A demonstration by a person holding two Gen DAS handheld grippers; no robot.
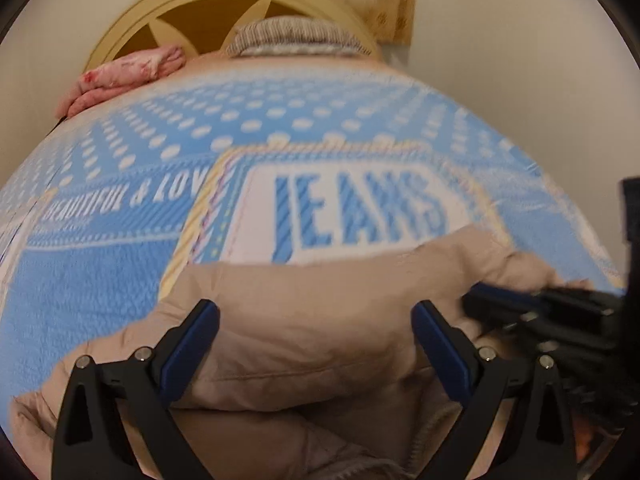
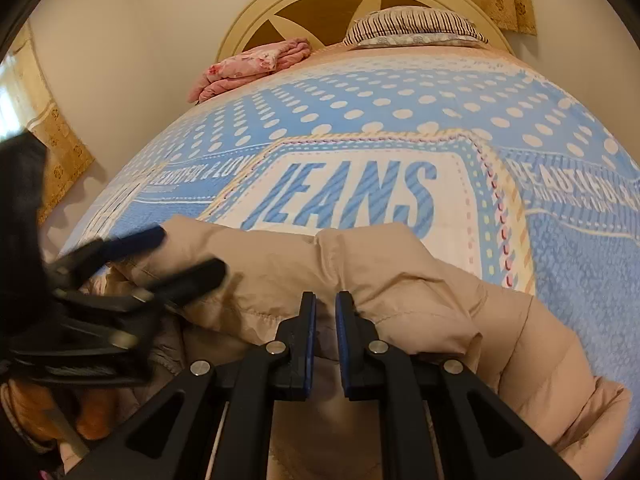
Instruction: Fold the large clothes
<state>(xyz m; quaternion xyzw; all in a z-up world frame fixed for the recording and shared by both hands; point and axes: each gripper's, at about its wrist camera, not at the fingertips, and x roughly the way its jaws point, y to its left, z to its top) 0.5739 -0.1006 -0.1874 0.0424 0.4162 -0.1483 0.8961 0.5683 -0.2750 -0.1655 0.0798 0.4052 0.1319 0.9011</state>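
Two grippers tilt down over the beige jacket [image 2: 400,280]: left [image 1: 316,320] fingers spread, right [image 2: 325,308] nearly closed, empty.

Bedspread [image 2: 560,264] beyond jacket [image 2: 400,280] open; pillow [image 2: 412,26], folded quilt [image 2: 248,68] crowd headboard.

The light blue fleece blanket with white polka dots [image 2: 580,280] spread over the bed bears the word "JEANS" [image 2: 352,194] in large blue striped capitals on a white panel at its middle. On blue bands to the panel's left and right, white capitals read "BEAUTIFUL & LOV" [image 1: 124,196], the rest cut off.
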